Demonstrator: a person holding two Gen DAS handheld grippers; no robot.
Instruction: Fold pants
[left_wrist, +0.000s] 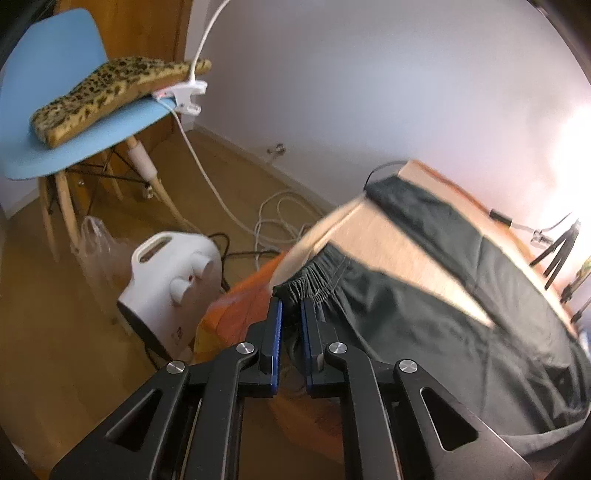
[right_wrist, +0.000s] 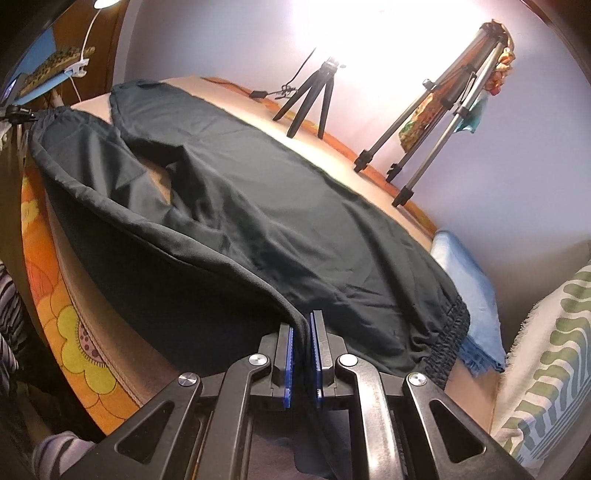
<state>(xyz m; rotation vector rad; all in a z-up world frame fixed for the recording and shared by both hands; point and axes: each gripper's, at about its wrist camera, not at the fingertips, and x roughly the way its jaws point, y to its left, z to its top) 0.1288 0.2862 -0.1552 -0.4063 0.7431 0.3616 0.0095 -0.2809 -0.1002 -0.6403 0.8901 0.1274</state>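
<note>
Dark green pants (right_wrist: 258, 206) lie spread on a tan table top (right_wrist: 343, 162). My left gripper (left_wrist: 291, 306) is shut on the gathered elastic cuff (left_wrist: 314, 280) of the near leg at the table's left end. My right gripper (right_wrist: 301, 325) is shut on the near edge of the pants close to the elastic waistband (right_wrist: 448, 332), and lifts that edge a little off the table. The far leg (left_wrist: 436, 218) lies flat along the table's back. The two legs part in a V with bare table between them.
A small black tripod (right_wrist: 314, 96) and a large silver tripod (right_wrist: 443, 110) stand at the table's back edge. Folded blue cloth (right_wrist: 465, 288) and a patterned cushion (right_wrist: 546, 362) lie at the right. A blue chair (left_wrist: 74, 122), a white appliance (left_wrist: 173, 280) and cables (left_wrist: 273, 221) are on the floor at the left.
</note>
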